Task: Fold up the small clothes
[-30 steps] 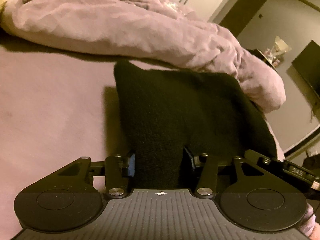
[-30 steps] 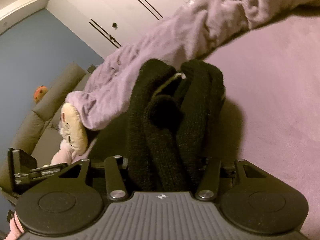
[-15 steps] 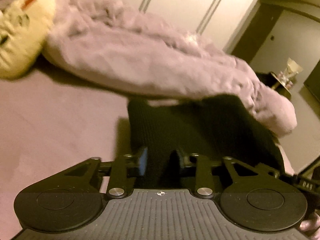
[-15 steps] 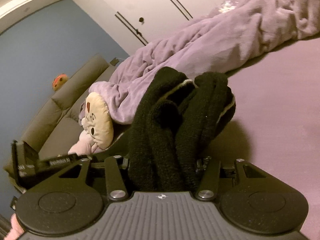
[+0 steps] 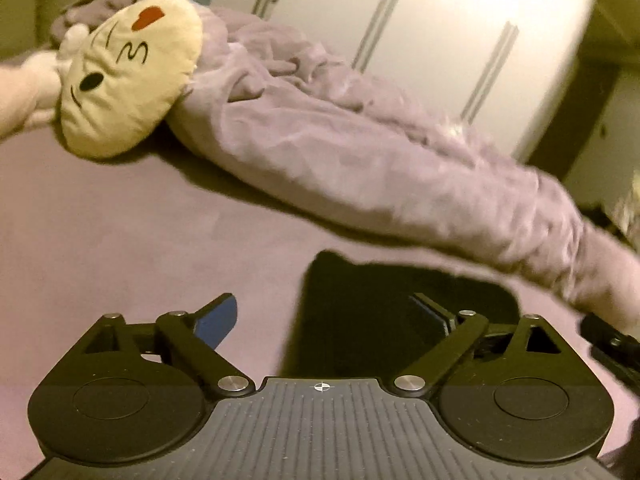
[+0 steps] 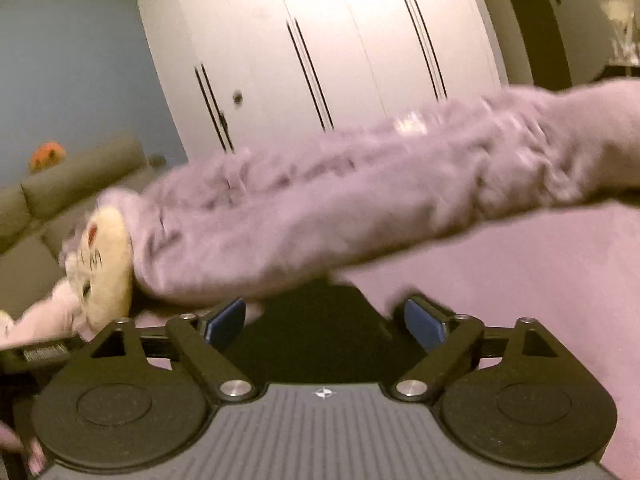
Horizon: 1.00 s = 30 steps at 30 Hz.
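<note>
At nine o'clock the cream cat-face plush cushion point(image 5: 128, 76) is lying; the left tongs point(image 5: 332, 316) are gaping wide over the black knitted garment point(image 5: 384, 312) on the mauve bed point(image 5: 120, 240); right tongs point(image 6: 324, 320) are spreading wide, garment at twelve o'clock.

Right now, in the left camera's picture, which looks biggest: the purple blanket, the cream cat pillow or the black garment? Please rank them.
1. purple blanket, by far the largest, stretching across the view.
2 and 3. cream cat pillow and black garment look about alike; the garment is nearer and partly hidden by the left tool, so no firm ranking.
</note>
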Motion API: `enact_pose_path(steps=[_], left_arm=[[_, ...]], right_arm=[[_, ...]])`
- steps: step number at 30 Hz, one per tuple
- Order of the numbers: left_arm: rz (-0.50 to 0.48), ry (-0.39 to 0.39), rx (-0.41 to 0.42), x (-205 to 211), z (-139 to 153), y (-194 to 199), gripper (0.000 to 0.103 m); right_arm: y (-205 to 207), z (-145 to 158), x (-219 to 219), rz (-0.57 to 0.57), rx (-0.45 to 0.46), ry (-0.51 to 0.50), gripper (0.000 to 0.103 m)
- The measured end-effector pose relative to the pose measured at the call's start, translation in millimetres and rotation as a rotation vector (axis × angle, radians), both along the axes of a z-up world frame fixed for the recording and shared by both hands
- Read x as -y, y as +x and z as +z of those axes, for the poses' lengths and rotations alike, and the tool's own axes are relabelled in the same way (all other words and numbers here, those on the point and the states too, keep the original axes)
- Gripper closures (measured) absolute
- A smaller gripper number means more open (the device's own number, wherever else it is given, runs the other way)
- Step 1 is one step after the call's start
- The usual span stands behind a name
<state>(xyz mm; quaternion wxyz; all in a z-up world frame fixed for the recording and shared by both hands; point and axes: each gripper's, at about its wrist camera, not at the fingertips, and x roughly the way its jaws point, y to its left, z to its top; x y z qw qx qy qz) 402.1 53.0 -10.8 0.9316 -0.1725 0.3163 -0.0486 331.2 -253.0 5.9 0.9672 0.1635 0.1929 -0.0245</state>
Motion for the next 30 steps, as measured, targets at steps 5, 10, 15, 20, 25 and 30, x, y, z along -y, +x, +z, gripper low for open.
enact_pose_path(steps=[5, 10, 15, 20, 25, 30], left_arm=[[0.058, 0.051, 0.027, 37.7, -23.8, 24.1, 0.006], [0.011, 0.118, 0.004, 65.3, -68.7, 21.9, 0.002], [0.026, 0.132, 0.026, 70.8, -80.5, 20.4, 0.000], [0.036, 0.086, -0.010, 65.5, -93.8, 28.0, 0.000], [0.043, 0.072, -0.014, 63.6, -93.8, 26.2, 0.000], [0.051, 0.076, -0.028, 60.8, -85.3, 14.6, 0.000]], right_arm=[[41.7, -20.0, -23.8, -0.074, 0.080, -0.134, 0.005], [38.0, -67.7, -13.0, -0.178, -0.012, -0.279, 0.005], [47.6, -84.7, 4.3, -0.272, -0.100, -0.259, 0.005], [76.5, -98.6, -3.8, -0.282, -0.196, -0.370, 0.004], [82.9, -102.9, -2.5, -0.283, -0.233, -0.385, 0.004], [65.3, -91.1, -1.4, -0.276, -0.211, -0.313, 0.004]])
